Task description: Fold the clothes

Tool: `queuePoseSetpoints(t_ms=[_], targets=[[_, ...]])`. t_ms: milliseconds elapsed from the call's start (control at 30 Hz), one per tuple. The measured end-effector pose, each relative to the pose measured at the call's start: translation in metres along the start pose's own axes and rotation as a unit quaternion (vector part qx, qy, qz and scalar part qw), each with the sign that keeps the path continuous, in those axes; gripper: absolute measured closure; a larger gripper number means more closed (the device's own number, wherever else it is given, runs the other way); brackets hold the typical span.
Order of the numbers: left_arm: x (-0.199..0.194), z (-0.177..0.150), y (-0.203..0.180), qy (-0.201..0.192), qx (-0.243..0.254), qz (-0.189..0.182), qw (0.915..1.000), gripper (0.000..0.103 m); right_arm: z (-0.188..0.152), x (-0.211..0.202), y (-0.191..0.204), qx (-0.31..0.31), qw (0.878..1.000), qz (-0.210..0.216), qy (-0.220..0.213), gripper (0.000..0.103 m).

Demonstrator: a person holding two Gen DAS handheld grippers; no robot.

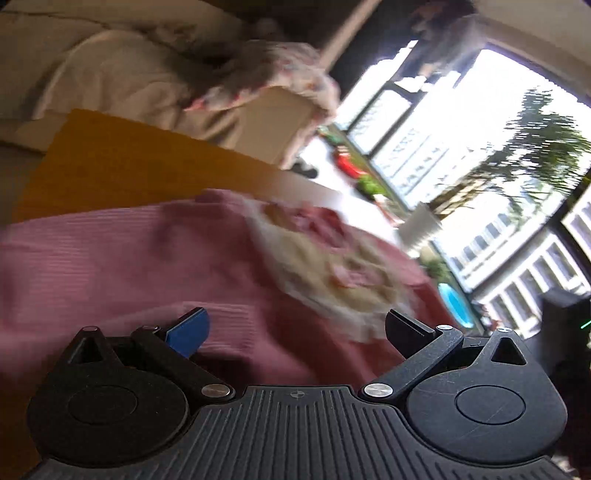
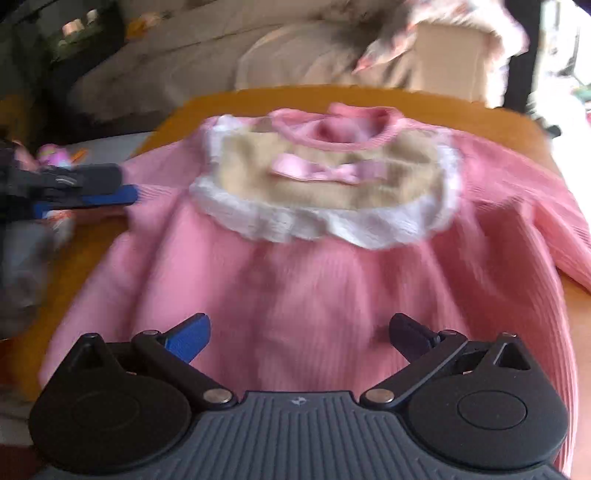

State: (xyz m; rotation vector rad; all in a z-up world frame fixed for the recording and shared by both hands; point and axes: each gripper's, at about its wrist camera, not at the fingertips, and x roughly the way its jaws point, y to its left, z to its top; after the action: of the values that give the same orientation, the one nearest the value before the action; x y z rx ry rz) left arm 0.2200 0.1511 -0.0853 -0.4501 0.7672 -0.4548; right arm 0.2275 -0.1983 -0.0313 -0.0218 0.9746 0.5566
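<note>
A pink ribbed sweater (image 2: pixel 295 295) with a beige and white frilled bib (image 2: pixel 332 206) and a pink bow (image 2: pixel 317 171) lies flat, front up, on an orange table (image 2: pixel 85 258). My right gripper (image 2: pixel 301 321) hovers over its lower body, jaws wide open with nothing between them. My left gripper (image 2: pixel 129 186) shows side-on at the sweater's left shoulder. In the left wrist view the left gripper (image 1: pixel 297 319) stands wide open above the pink sweater (image 1: pixel 129 258), and the bib (image 1: pixel 332 266) lies ahead of it, blurred.
A beige sofa (image 2: pixel 295 48) with a floral cloth (image 2: pixel 443 33) stands behind the table. Small pink toys (image 2: pixel 51 155) lie off the table's left edge. Large windows (image 1: pixel 480 166), a white pot (image 1: pixel 421 225) and a blue object (image 1: pixel 456 304) lie beyond the table's end.
</note>
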Motion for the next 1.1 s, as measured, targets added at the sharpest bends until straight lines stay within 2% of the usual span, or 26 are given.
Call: queuePoseSetpoints(t_ms=[33,200,300,433,533,600,667,733,867,933,967,1033,1067,1100], targets=[[-0.001,0.002,0.009,0.006,-0.001,0.015,0.9999,0.000,0.011,-0.006,0.001,-0.007,1.000,0.008,-0.022,0.000],[-0.015,0.005,0.023,0.018,0.019,0.028,0.9993,0.000,0.082,0.001,0.004,-0.047,0.994,0.039,-0.093,0.000],[-0.019,0.011,0.019,0.003,0.025,0.014,0.9996,0.000,0.117,0.034,0.002,-0.042,0.992,0.096,-0.076,0.007],[-0.014,0.015,0.017,-0.008,0.003,-0.062,0.9980,0.000,0.143,0.087,-0.008,0.024,0.989,0.143,-0.040,0.008],[-0.004,0.013,0.019,0.007,0.010,-0.053,0.9985,0.000,0.152,0.120,-0.016,0.074,0.984,0.160,-0.001,0.008],[0.000,0.011,0.025,0.019,0.009,-0.044,0.9988,0.000,0.154,0.138,-0.023,0.118,0.971,0.202,0.037,0.007],[0.000,0.010,0.030,0.017,0.007,-0.057,0.9982,0.000,0.155,0.143,-0.027,0.160,0.955,0.247,0.039,0.006],[0.000,0.008,0.031,0.017,0.007,-0.061,0.9980,0.000,0.161,0.143,-0.035,0.205,0.941,0.269,-0.001,0.006],[-0.005,0.004,0.030,0.019,0.023,-0.052,0.9982,0.000,0.170,0.156,-0.062,0.297,0.914,0.268,-0.064,0.006],[-0.009,0.002,0.030,0.018,0.031,-0.040,0.9985,0.000,0.170,0.164,-0.066,0.300,0.922,0.228,-0.085,0.006],[-0.013,0.001,0.031,0.016,0.032,-0.036,0.9987,0.000,0.171,0.163,-0.065,0.280,0.936,0.187,-0.101,0.006],[-0.016,0.002,0.033,0.015,0.028,-0.028,0.9991,0.000,0.173,0.159,-0.063,0.228,0.959,0.138,-0.098,0.006],[-0.018,0.003,0.034,0.015,0.026,-0.024,0.9993,0.000,0.175,0.158,-0.062,0.202,0.968,0.118,-0.093,0.006],[-0.019,0.005,0.033,0.014,0.027,-0.016,0.9994,0.000,0.172,0.146,-0.064,0.191,0.970,0.118,-0.096,0.006]])
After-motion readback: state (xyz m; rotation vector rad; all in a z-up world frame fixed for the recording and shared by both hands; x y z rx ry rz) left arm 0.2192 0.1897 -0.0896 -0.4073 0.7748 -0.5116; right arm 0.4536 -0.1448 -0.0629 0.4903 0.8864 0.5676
